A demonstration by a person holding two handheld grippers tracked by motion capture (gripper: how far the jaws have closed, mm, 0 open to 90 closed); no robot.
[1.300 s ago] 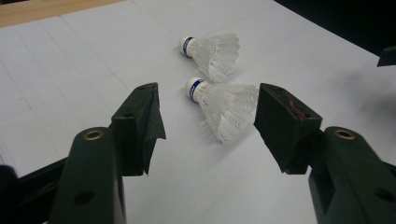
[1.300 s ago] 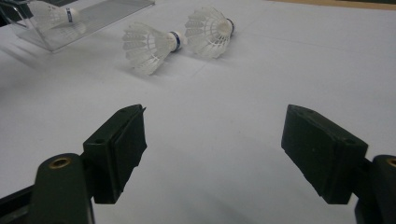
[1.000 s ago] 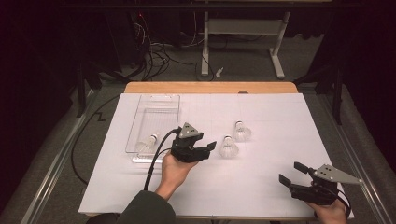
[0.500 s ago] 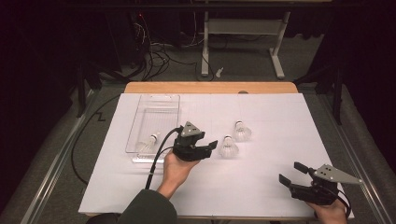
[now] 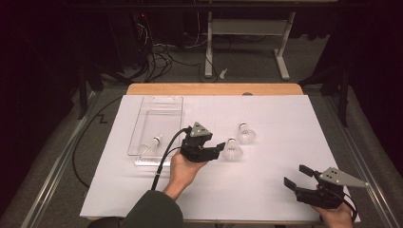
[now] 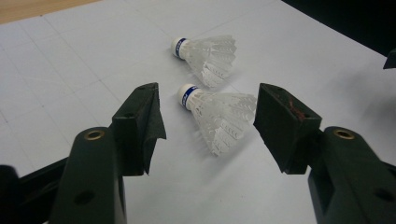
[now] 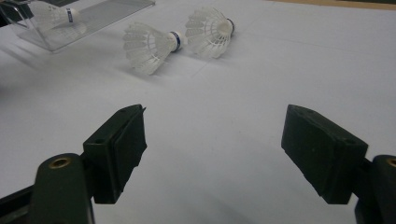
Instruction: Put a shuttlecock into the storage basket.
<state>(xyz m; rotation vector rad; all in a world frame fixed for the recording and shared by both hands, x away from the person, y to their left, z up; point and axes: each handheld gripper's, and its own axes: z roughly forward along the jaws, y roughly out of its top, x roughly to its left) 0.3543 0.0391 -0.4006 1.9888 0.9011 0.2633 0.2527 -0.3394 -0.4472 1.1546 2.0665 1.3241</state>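
Directly ahead of my left gripper [image 6: 209,119], jaws wide and empty, the nearer shuttlecock [image 6: 215,114] lies on its side on the white table sheet [image 5: 266,190]. It looks featherlight, with a fragile skirt; I judge the firm cork end safest to pinch. Farther off lies the second shuttlecock [image 6: 208,53]. My right gripper [image 7: 212,154] hovers wide, empty.
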